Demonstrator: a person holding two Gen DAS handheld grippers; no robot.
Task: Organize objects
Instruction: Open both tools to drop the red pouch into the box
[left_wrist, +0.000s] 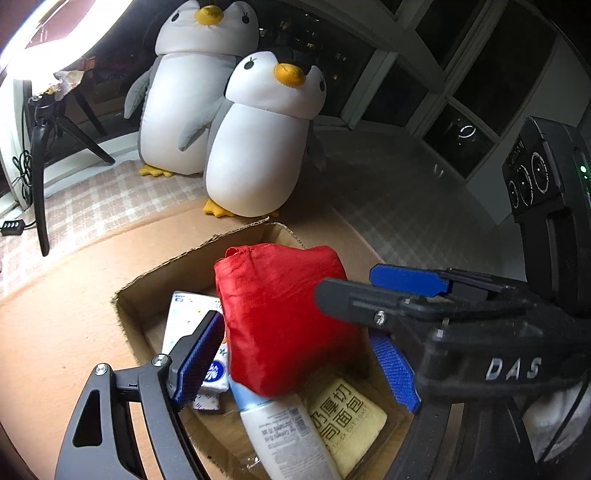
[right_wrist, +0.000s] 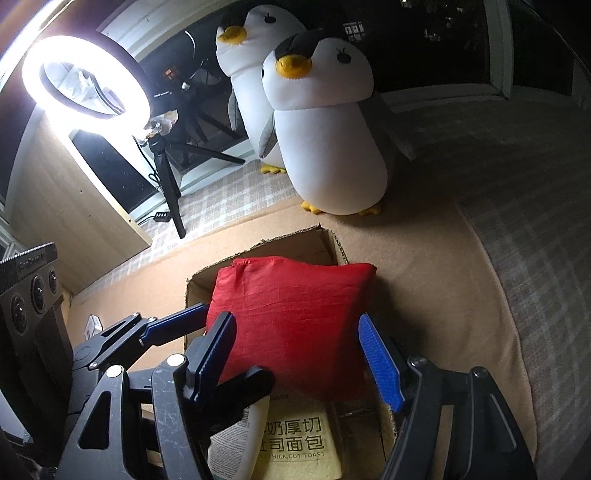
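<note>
Left wrist view: a shallow cardboard box (left_wrist: 155, 280) with rough, torn flaps sits on a tan felt-like mat (left_wrist: 55, 332), which lies over a pale checked cloth (left_wrist: 122, 192). Over the box is a puffy red pouch (left_wrist: 284, 317) of crinkled woven fabric, cushion-shaped with a stitched seam along its top edge. The left tool (left_wrist: 295, 369) has ribbed blue pads on black fingers, one either side of the pouch's lower half; the fingers are spread wide, and whether the pads press the fabric cannot be told here. Beneath the pouch lie a white plastic bottle (left_wrist: 280, 432) with small print, a yellow bread packet (left_wrist: 347, 421) with bold dark lettering, and on the box's left side a tissue pack (left_wrist: 216, 374) on a flat white patterned packet (left_wrist: 184, 317). The right tool (left_wrist: 406, 284) reaches in from the right edge, one blue pad above the pouch's far corner.

The right wrist view shows the pouch (right_wrist: 291, 325) face on, between the right tool's (right_wrist: 299, 365) two blue pads; each pad meets a side of the fabric, so it appears clamped on the pouch. The tissue pack and patterned packet are hidden here; only the bread packet (right_wrist: 295, 443) and the bottle's label (right_wrist: 236, 443) show under it. This view alone takes in the whole glowing ring light (right_wrist: 88, 74) on its black tripod at the mat's far left. Two smooth white-and-grey plush penguins (right_wrist: 328, 144) stand at the mat's far edge.
</note>
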